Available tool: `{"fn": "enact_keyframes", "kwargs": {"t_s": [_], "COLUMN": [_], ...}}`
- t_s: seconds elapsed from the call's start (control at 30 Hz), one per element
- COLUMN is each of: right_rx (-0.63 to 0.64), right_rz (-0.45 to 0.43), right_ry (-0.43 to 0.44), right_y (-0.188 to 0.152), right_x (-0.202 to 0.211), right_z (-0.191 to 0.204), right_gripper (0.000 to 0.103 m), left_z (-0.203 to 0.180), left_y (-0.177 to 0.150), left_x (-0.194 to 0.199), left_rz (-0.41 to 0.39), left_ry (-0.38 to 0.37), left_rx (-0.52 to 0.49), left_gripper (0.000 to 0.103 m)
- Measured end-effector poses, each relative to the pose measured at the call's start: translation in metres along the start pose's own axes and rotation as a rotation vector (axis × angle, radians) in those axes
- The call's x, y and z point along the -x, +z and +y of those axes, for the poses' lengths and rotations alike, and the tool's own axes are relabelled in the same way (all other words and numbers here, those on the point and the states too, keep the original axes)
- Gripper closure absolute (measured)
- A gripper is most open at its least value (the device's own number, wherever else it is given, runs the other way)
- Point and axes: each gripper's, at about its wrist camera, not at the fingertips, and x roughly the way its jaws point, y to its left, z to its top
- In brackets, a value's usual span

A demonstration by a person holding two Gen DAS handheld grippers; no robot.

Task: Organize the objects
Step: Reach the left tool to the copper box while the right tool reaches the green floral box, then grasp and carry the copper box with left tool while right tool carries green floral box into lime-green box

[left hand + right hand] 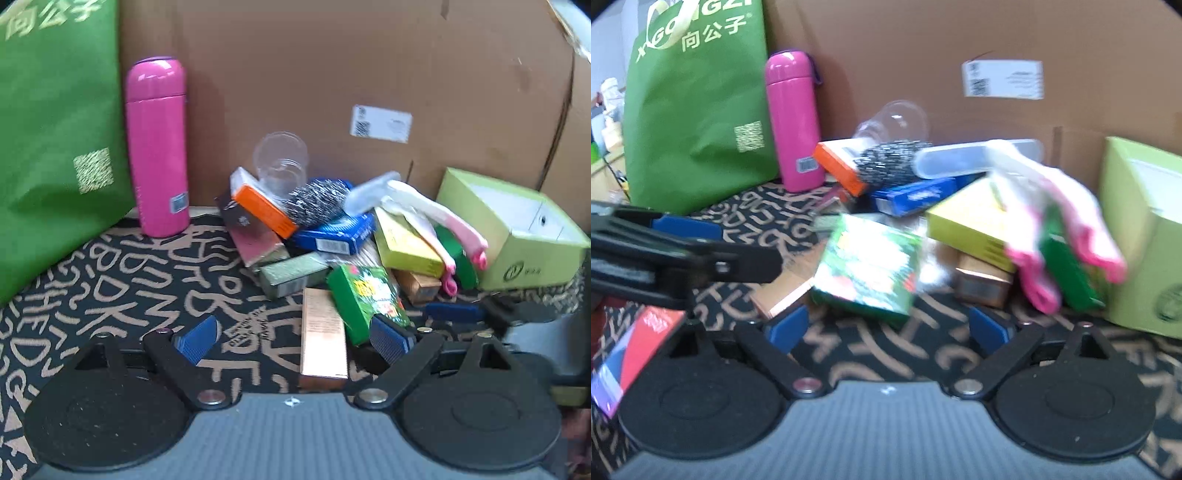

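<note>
While both jaws stand apart and empty, the copper box (323,339) between the left gripper (295,336) jaws awaits clamping.

A heap of small boxes (325,251) lies on the patterned cloth (129,288) before a cardboard wall (369,74). Left stand a flask (157,147) and bag (55,129); right sits an open carton (517,229).

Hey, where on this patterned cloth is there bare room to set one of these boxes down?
Bare cloth lies in front of the pink bottle and green bag, left of the copper box. It is crowded from the orange box across to the lime open box, where things overlap.
</note>
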Motion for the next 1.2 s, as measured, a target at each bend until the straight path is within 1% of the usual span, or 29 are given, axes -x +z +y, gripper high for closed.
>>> {"fn": "enact_keyframes", "kwargs": {"t_s": [0.03, 0.07, 0.1, 0.13, 0.17, 0.2, 0.23, 0.27, 0.33, 0.37, 0.43, 0.47, 0.5, 0.53, 0.63, 0.67, 0.7, 0.73, 0.77, 0.8, 0.83, 0.9, 1.0, 1.1, 1.2], "right_rx": [-0.007, -0.011, -0.008, 0.004, 0.017, 0.021, 0.022, 0.024, 0.042, 0.055, 0.072, 0.072, 0.071, 0.070, 0.058, 0.052, 0.044, 0.041, 0.044, 0.049, 0.054, 0.063, 0.047, 0.027, 0.045], "right_rz": [0.004, 0.009, 0.011, 0.007, 0.001, -0.004, 0.000, 0.003, 0.019, 0.026, 0.033, 0.037, 0.042, 0.047, 0.056, 0.050, 0.043, 0.035, 0.029, 0.029, 0.033, 0.024, 0.018, -0.021, -0.087], "right_ry": [0.010, 0.010, 0.003, -0.014, -0.026, -0.034, -0.038, -0.048, -0.072, -0.084, -0.104, -0.111, -0.118, -0.122, -0.118, -0.117, -0.113, -0.110, -0.108, -0.109, -0.117, -0.130, -0.115, -0.106, -0.134], "right_y": [0.002, 0.003, 0.003, 0.003, 0.003, 0.002, 0.000, -0.003, -0.012, -0.017, -0.025, -0.029, -0.033, -0.036, -0.038, -0.036, -0.034, -0.032, -0.031, -0.028, -0.027, -0.027, -0.026, -0.014, 0.001], "right_x": [-0.007, -0.012, -0.015, -0.014, -0.011, -0.006, -0.001, 0.004, 0.016, 0.021, 0.037, 0.044, 0.050, 0.056, 0.065, 0.063, 0.061, 0.059, 0.056, 0.051, 0.048, 0.049, 0.064, 0.090, 0.121], "right_z": [0.001, 0.002, 0.002, 0.003, 0.003, 0.002, 0.000, -0.002, -0.005, -0.007, -0.009, -0.010, -0.011, -0.013, -0.015, -0.015, -0.015, -0.015, -0.015, -0.015, -0.015, -0.017, -0.025, -0.039, -0.055], "right_gripper": [0.011, 0.021, 0.026, 0.045, 0.044, 0.044, 0.044, 0.044, 0.044, 0.044, 0.044, 0.044, 0.044, 0.044, 0.041, 0.033, 0.030, 0.029, 0.030, 0.034, 0.042, 0.043, 0.043, 0.043, 0.043], "left_z": [0.004, 0.006, 0.007, 0.005, 0.002, -0.001, -0.005, -0.009, -0.017, -0.021, -0.028, -0.030, -0.033, -0.035, -0.043, -0.047, -0.051, -0.055, -0.057, -0.058, -0.057, -0.058, -0.064, -0.083, -0.109], "left_y": [0.000, 0.000, -0.001, -0.002, -0.004, -0.004, -0.005, -0.006, -0.007, -0.007, -0.009, -0.009, -0.010, -0.011, -0.018, -0.020, -0.022, -0.023, -0.025, -0.025, -0.024, -0.022, -0.019, -0.007, 0.018], "left_x": [0.001, 0.001, 0.000, -0.003, -0.007, -0.012, -0.018, -0.025, -0.042, -0.050, -0.055, -0.056, -0.055, -0.054, -0.044, -0.042, -0.040, -0.039, -0.040, -0.040, -0.041, -0.040, -0.032, -0.016, 0.001], "left_rz": [0.001, 0.006, 0.009, 0.013, 0.019, 0.031, 0.046, 0.061, 0.103, 0.124, 0.096, 0.101, 0.093, 0.094, 0.109, 0.113, 0.112, 0.104, 0.100, 0.098, 0.102, 0.115, 0.125, 0.079, 0.009], "left_ry": [-0.010, -0.024, -0.036, -0.044, -0.053, -0.062, -0.076, -0.088, -0.096, -0.086, -0.040, -0.023, -0.012, -0.011, -0.056, -0.054, -0.046, -0.029, -0.017, -0.010, -0.007, -0.013, -0.064, -0.142, -0.231], "left_rx": [0.021, 0.032, 0.037, 0.036, 0.029, 0.021, 0.009, -0.001, -0.029, -0.040, -0.088, -0.107, -0.118, -0.128, -0.157, -0.169, -0.184, -0.195, -0.201, -0.201, -0.195, -0.189, -0.163, -0.165, -0.187], "left_gripper": [0.010, 0.010, 0.011, 0.012, 0.013, 0.016, 0.022, 0.026, 0.043, 0.047, 0.054, 0.058, 0.069, 0.070, 0.070, 0.070, 0.070, 0.069, 0.068, 0.068, 0.068, 0.070, 0.070, 0.070, 0.070]}}
